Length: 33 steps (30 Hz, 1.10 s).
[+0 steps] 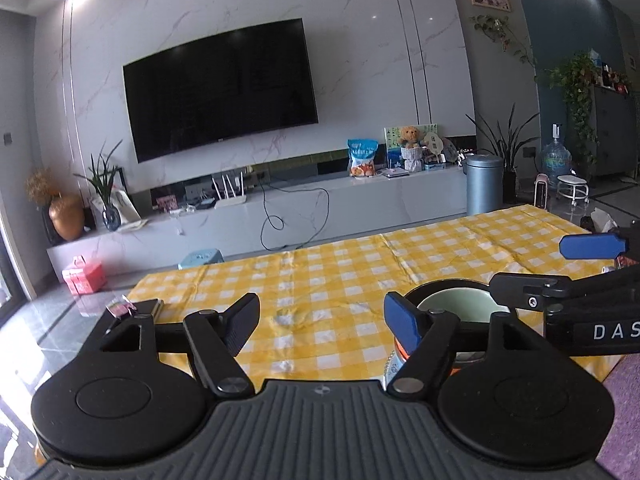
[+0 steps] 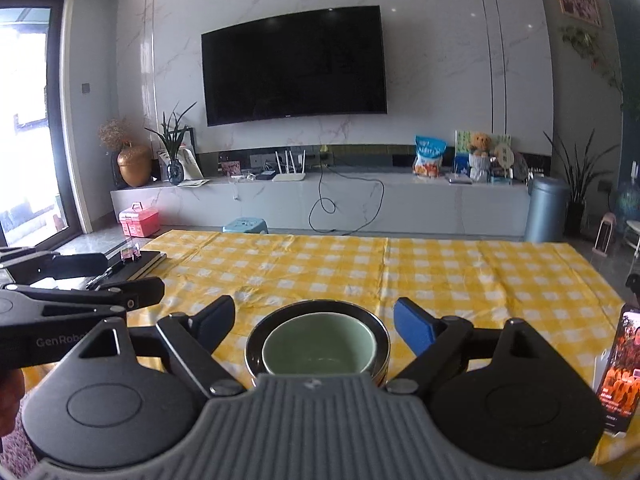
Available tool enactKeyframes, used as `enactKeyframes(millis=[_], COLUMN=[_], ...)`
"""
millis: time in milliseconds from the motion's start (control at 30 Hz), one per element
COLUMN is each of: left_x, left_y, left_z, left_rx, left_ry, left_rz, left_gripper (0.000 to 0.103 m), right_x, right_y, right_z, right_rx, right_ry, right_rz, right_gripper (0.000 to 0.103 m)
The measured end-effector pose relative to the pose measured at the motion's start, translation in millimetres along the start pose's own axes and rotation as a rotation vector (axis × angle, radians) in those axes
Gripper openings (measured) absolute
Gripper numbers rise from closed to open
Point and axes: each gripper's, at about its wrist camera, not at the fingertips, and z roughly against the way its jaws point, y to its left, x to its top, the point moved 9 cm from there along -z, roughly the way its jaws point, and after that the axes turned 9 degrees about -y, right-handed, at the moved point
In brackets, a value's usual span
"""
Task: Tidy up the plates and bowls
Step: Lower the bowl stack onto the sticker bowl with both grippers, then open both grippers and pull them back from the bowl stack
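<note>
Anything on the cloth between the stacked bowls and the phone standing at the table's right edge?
Nothing: in the right wrist view only bare checked cloth separates the stacked bowls from the phone; the right gripper has one finger reaching over it.

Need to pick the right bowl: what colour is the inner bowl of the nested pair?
Pale green inner bowl, nested in a dark-rimmed bowl; clearest in the right wrist view.

Stacked bowls (image 2: 318, 340) partly hidden behind tool body.
</note>
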Motion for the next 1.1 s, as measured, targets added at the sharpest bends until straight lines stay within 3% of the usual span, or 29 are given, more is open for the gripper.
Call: enactKeyframes(millis=[133, 300, 500, 800, 1100], left_x=[-7.7, -22.2, -50.8, -83.4, -111.6], left_y=[-3.8, -4.0, 3.3, -2.2, -3.5], left_z=[10.2, 17.9, 11.0, 5.1, 2.3], left_rx=[0.022, 0.019, 0.031, 0.026, 0.024], left_ry=[-0.02, -0.01, 0.115, 0.185, 0.291], left_rz=[-0.06, -0.04, -0.001, -0.024, -0.008], left_gripper=[0.087, 0.09, 0.091, 0.091, 0.091], right_x=[-10.1, -23.8, -40.5, -61.9, -82.8], right_y=[6.5, 11.7, 19.6, 22.0, 16.6], right_z=[15.5, 29.2, 31.2, 17.9, 7.2], right_rx=[0.008, 0.01, -0.003, 0.026, -0.001], right_ry=[-0.034, -0.048, -0.025, 0.056, 0.139], right_rz=[0.038, 0.065, 0.147, 0.151, 0.118], right_gripper=[0.089, 0.092, 0.093, 0.093, 0.093])
